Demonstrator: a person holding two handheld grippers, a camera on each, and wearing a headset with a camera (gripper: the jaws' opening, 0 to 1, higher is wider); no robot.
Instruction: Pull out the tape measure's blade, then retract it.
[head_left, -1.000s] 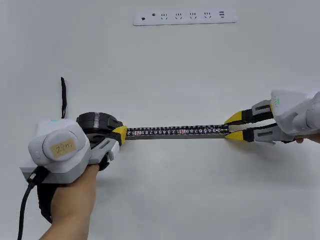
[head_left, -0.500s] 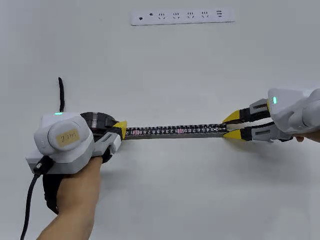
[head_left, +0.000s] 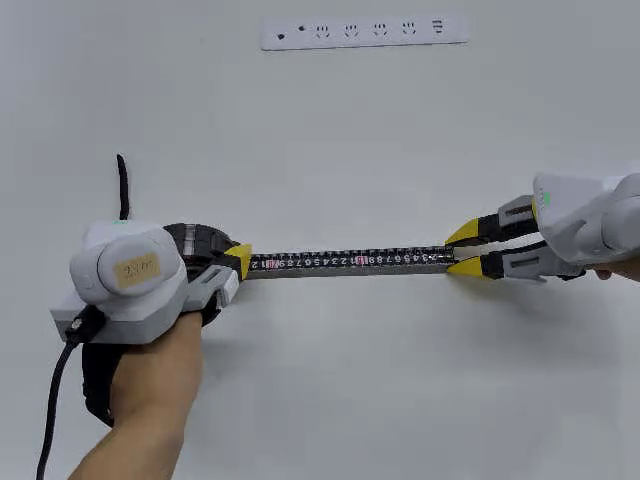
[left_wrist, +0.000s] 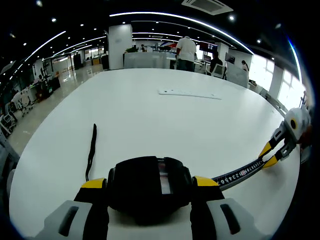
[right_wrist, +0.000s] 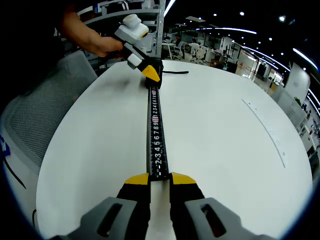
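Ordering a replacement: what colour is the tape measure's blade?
The blade is black with white numerals, clearest in the right gripper view.

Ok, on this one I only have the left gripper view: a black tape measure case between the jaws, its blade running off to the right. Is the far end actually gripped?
Observer: Yes. In the right gripper view, the right gripper has its yellow-tipped jaws closed on the tip of the black numbered steel blade.
Operator: Any sag or twist along it?
Observer: None in the head view. The blade runs straight, numbers facing up, from the black tape measure case held in the left gripper across to the right one.
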